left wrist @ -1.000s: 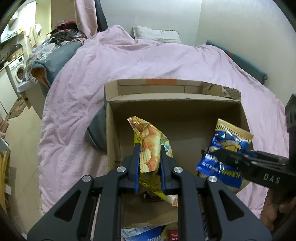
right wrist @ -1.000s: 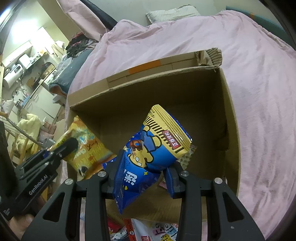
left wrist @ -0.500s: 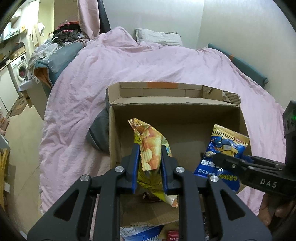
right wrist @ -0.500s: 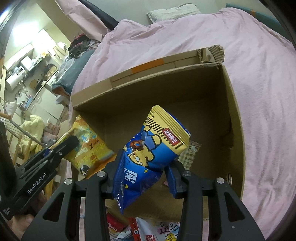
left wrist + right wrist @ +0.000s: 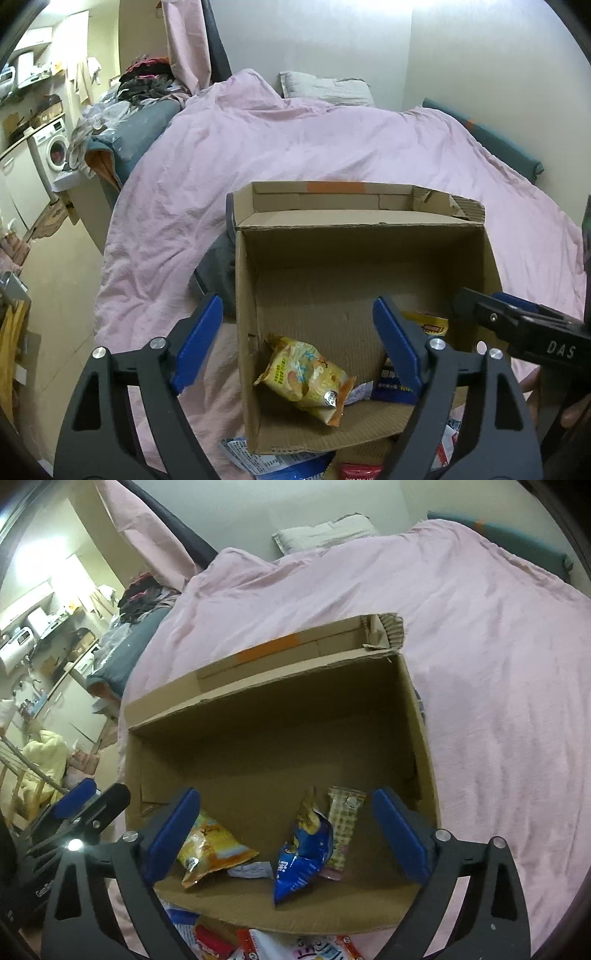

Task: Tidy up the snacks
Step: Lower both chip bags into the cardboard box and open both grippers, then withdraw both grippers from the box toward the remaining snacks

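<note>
An open cardboard box (image 5: 243, 295) (image 5: 421, 738) sits on a pink bed. A yellow snack bag (image 5: 304, 376) (image 5: 210, 849) lies on the box floor near the front left. A blue snack bag (image 5: 303, 853) lies beside it, partly hidden in the left wrist view (image 5: 393, 387). A small checked packet (image 5: 343, 823) lies next to the blue bag. My left gripper (image 5: 299, 339) is open and empty above the box's near edge. My right gripper (image 5: 288, 827) is open and empty above the box's near edge.
More snack packets (image 5: 266, 945) (image 5: 273, 461) lie on the bed in front of the box. The pink duvet (image 5: 295, 147) surrounds the box. A pillow (image 5: 325, 88) lies at the far end. A washing machine (image 5: 51, 147) and clutter stand to the left.
Both grippers have opened and pulled back. The yellow bag and the blue bag have dropped onto the box floor.
</note>
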